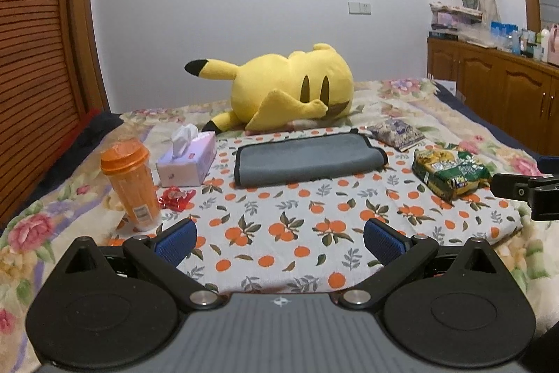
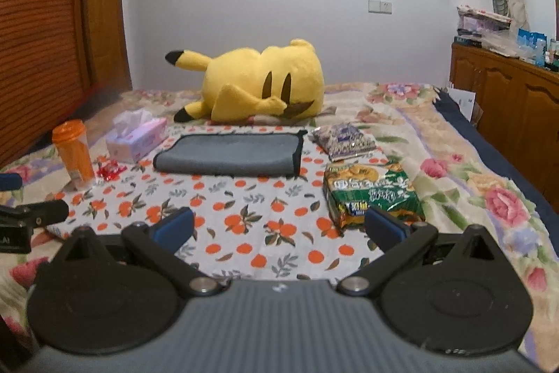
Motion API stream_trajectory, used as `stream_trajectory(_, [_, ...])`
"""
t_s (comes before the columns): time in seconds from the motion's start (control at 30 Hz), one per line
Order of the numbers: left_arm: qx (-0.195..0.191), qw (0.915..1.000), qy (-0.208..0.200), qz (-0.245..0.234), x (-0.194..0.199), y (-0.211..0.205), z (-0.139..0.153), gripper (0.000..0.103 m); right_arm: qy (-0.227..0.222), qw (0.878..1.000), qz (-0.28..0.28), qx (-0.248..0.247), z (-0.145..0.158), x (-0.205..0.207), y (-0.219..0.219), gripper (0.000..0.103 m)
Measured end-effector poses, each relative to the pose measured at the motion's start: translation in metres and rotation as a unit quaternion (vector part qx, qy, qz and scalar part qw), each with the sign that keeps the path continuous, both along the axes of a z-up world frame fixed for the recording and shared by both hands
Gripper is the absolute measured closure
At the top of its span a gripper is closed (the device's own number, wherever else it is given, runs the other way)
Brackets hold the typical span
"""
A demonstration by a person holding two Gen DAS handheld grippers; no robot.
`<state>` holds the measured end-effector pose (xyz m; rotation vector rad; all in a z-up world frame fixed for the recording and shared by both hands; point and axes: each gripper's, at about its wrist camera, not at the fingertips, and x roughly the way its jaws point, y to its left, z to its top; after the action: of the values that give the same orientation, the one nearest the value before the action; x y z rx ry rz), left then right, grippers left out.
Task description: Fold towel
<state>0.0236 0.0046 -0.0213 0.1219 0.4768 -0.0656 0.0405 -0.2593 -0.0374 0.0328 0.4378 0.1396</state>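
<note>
A grey towel [image 1: 307, 159] with a dark hem lies folded into a flat rectangle at the far side of an orange-print cloth [image 1: 297, 226] on the bed. It also shows in the right wrist view [image 2: 230, 154]. My left gripper [image 1: 279, 242] is open and empty, well short of the towel, over the cloth's near part. My right gripper [image 2: 279, 229] is open and empty, also well short of the towel. The right gripper's side shows at the right edge of the left wrist view [image 1: 524, 189].
A yellow plush toy [image 1: 290, 86] lies behind the towel. Left of it stand a tissue box [image 1: 187, 159], an orange bottle [image 1: 131, 179] and a red wrapper [image 1: 176, 196]. Right of it lie a purple packet [image 1: 396, 133] and a green snack bag [image 1: 450, 173]. A wooden cabinet [image 1: 496, 93] stands at right.
</note>
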Motion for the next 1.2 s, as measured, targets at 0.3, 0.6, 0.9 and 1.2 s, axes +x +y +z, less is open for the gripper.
stream_trajectory(0.3, [-0.006,0.9997,-0.023,0.001,-0.004,0.002,0.005,0.0,-0.014,1.0,-0.004,0.001,0.002,-0.002,-0.001,0.0])
stream_trajectory(0.6, [-0.01,0.9991,-0.041,0.001,-0.008,0.004,0.008,0.0,-0.025,1.0,-0.006,0.002,0.002,-0.006,-0.002,0.0])
stream_trajectory(0.9, [-0.01,0.9986,-0.052,0.003,-0.01,0.004,0.011,0.0,-0.038,0.999,-0.008,0.005,0.005,-0.009,-0.004,0.0])
stream_trajectory(1.2, [-0.017,0.9978,-0.065,0.004,-0.013,0.007,0.014,0.0,-0.062,0.998,-0.007,0.006,0.009,-0.014,-0.003,0.0])
